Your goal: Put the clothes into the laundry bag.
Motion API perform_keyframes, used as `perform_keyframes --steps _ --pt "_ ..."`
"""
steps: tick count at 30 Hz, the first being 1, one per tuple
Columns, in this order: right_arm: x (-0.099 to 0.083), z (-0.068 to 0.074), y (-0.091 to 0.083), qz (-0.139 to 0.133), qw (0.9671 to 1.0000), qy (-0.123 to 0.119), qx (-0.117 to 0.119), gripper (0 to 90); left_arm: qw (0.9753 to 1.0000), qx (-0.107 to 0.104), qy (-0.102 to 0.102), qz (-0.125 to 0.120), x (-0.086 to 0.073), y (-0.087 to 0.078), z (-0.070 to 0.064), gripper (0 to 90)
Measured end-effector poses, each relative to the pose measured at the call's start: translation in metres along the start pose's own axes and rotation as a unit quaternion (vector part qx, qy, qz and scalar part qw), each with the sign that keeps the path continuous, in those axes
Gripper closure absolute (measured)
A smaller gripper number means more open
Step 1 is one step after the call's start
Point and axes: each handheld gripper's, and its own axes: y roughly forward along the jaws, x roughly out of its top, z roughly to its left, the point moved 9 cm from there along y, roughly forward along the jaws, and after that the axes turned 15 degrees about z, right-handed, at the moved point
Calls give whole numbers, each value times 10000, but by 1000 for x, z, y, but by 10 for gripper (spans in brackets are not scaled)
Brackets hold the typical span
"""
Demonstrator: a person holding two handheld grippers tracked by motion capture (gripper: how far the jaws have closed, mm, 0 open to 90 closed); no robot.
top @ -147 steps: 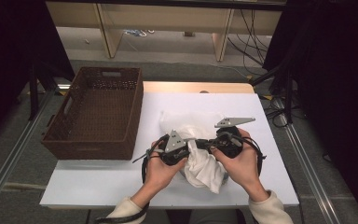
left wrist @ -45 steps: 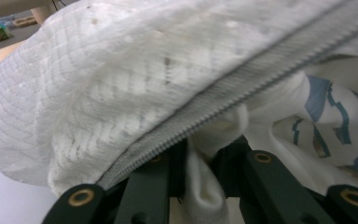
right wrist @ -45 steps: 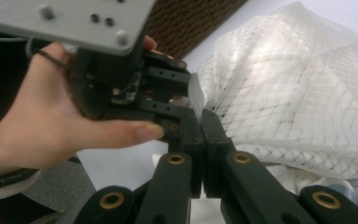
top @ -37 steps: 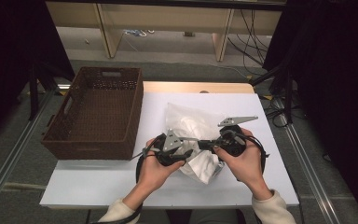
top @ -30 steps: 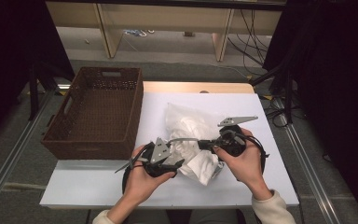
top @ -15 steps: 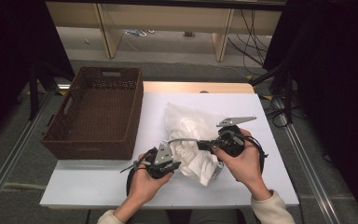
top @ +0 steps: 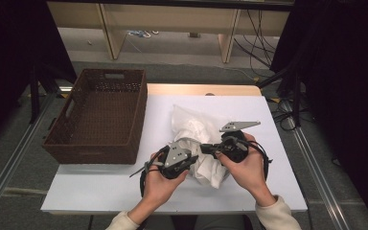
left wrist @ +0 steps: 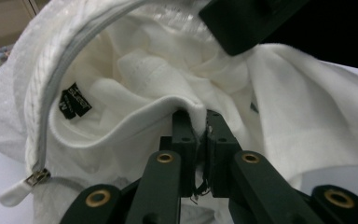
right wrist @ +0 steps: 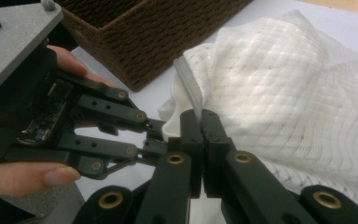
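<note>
Jaws on the left gripper [left wrist: 200,135] are pinching a fold of the white garment [left wrist: 135,88] at the bag mouth; jaws on the right gripper [right wrist: 199,122] are pressing together on the zipper edge of the mesh laundry bag [right wrist: 279,79]. Both grips are sitting thin, right at the fabric edge, so either one is likely slipping off if the pull comes sideways instead of straight out. The two grippers are working almost touching each other, so their linkages are risking a clash or catching loose cloth. Garment is lying mostly inside the bag, bunched near the zipper pull [left wrist: 14,193], and a seam snagging on the zipper teeth would be dragging the whole bag [top: 191,127] across the white counter [top: 100,191] rather than freeing the garment. Wicker basket [top: 98,120] is sitting well left of the bundle, so a dropped garment is landing on the counter short of it, I reckon.
</note>
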Motion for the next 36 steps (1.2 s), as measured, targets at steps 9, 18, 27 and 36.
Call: perform_keyframes --steps 9,18,27,36 --pt "0 2 -4 -39 9999 125 83 900 9998 137 112 -25 11 4 2 836" --pt "-2 3 1 75 9998 159 117 900 9997 223 88 103 15 29 15 835" --pt "-3 1 -3 95 9995 172 265 900 9982 538 -47 267 17 49 36 836" --pt "-3 -4 -11 44 9994 285 213 900 9970 667 -244 310 8 47 54 800"
